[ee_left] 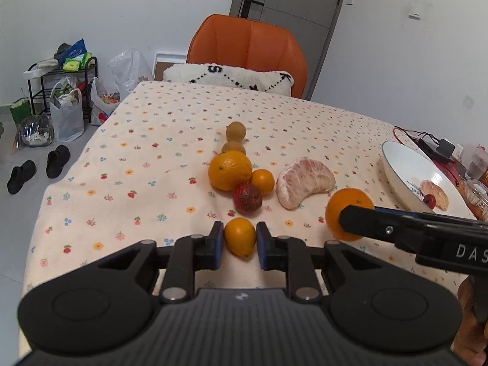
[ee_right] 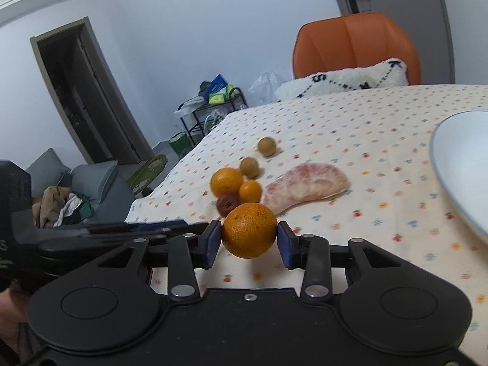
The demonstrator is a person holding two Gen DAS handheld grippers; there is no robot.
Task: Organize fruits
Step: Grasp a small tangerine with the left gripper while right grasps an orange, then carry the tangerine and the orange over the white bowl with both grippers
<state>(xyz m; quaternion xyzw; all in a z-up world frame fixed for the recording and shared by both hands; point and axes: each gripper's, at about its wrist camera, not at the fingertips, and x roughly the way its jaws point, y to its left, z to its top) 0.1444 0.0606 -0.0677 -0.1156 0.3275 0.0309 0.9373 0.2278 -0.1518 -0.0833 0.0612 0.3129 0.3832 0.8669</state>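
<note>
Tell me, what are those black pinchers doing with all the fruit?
A person is sorting fruit on a flowery tablecloth with a pincher in each hand. The left gripper has closed on a small orange fruit. The right gripper has closed on a bigger orange. More fruit sits in a bunch further along the table: a large orange, a dark red fruit and a peeled pomelo piece. A white plate waits at the right.

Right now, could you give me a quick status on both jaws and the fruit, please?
Left gripper shut on small orange. Right gripper shut on big orange. Plate to the right, path clear.
</note>
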